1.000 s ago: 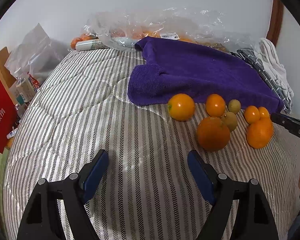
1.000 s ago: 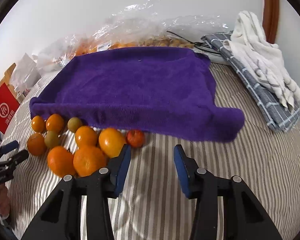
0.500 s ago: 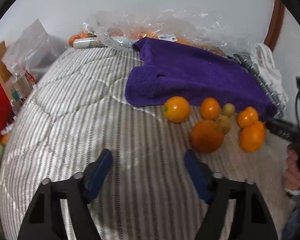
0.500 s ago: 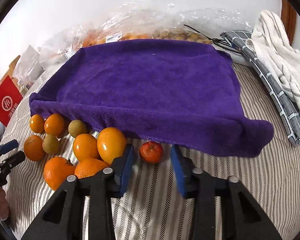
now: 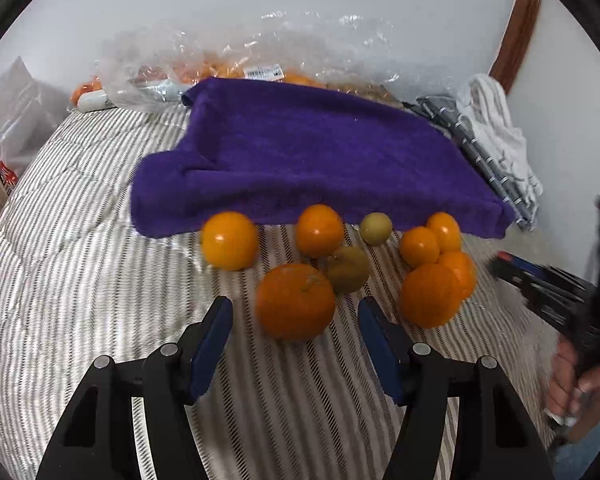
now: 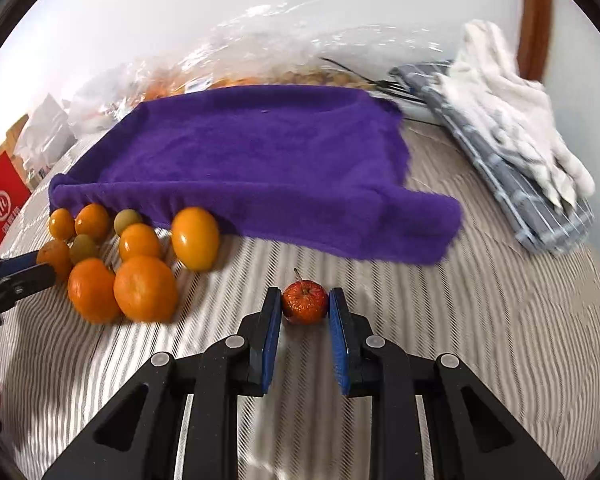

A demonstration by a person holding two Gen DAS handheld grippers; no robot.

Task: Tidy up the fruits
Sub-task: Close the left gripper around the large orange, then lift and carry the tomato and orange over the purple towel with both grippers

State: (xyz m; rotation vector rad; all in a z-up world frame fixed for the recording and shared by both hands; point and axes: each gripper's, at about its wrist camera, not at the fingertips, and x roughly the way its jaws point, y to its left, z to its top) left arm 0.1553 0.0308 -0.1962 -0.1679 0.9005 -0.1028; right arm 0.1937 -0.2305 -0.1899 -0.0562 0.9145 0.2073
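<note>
A: Change noted? 
B: Right gripper (image 6: 304,306) jaws have clamped the small red fruit (image 6: 304,302), just before the purple towel (image 6: 260,160). Left gripper (image 5: 296,328) jaws narrowed, open, nearing a large orange (image 5: 295,300). 
A: Writing? 
B: Unreadable.

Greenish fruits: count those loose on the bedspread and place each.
2. One greenish fruit lies at the edge of the purple towel; the other sits beside the large orange. Others may hide under the towel.

Seven oranges (image 6: 145,289), two green fruits (image 6: 83,248), one red fruit (image 6: 304,302).
</note>
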